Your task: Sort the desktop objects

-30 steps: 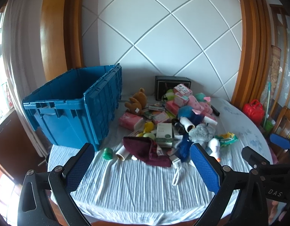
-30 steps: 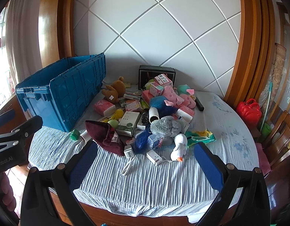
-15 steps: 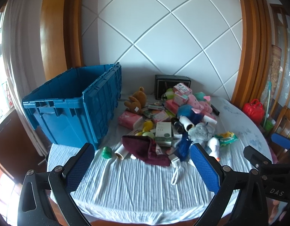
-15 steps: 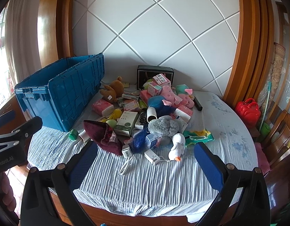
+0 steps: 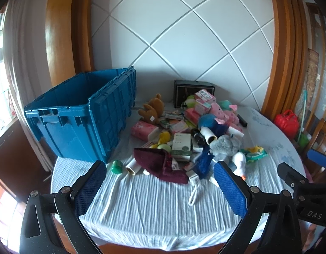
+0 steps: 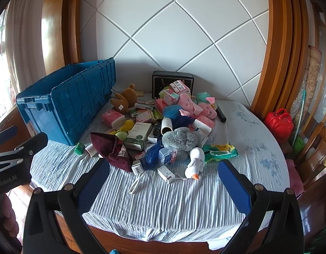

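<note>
A heap of toys, boxes and packets covers the middle of the table: a dark red cloth (image 5: 160, 165) (image 6: 112, 148), a grey plush (image 6: 181, 138), a white duck toy (image 6: 194, 163), a brown bear (image 5: 152, 108) and a green-white box (image 5: 181, 144). A tall blue crate (image 5: 82, 116) (image 6: 63, 101) stands open at the left. My left gripper (image 5: 159, 178) hovers open above the near table edge, short of the heap. My right gripper (image 6: 163, 180) is also open and holds nothing, back from the duck toy.
A striped cloth (image 6: 163, 199) covers the round table. A black box (image 6: 172, 82) stands against the tiled wall. A red bag (image 6: 279, 122) and wooden chairs (image 6: 315, 148) are at the right. A green cap (image 5: 117, 166) and paper roll (image 5: 132, 167) lie near the crate.
Both grippers have drawn back and risen slightly, so the heap looks a little farther away. Nothing on the table has moved, and both grippers stay open.
</note>
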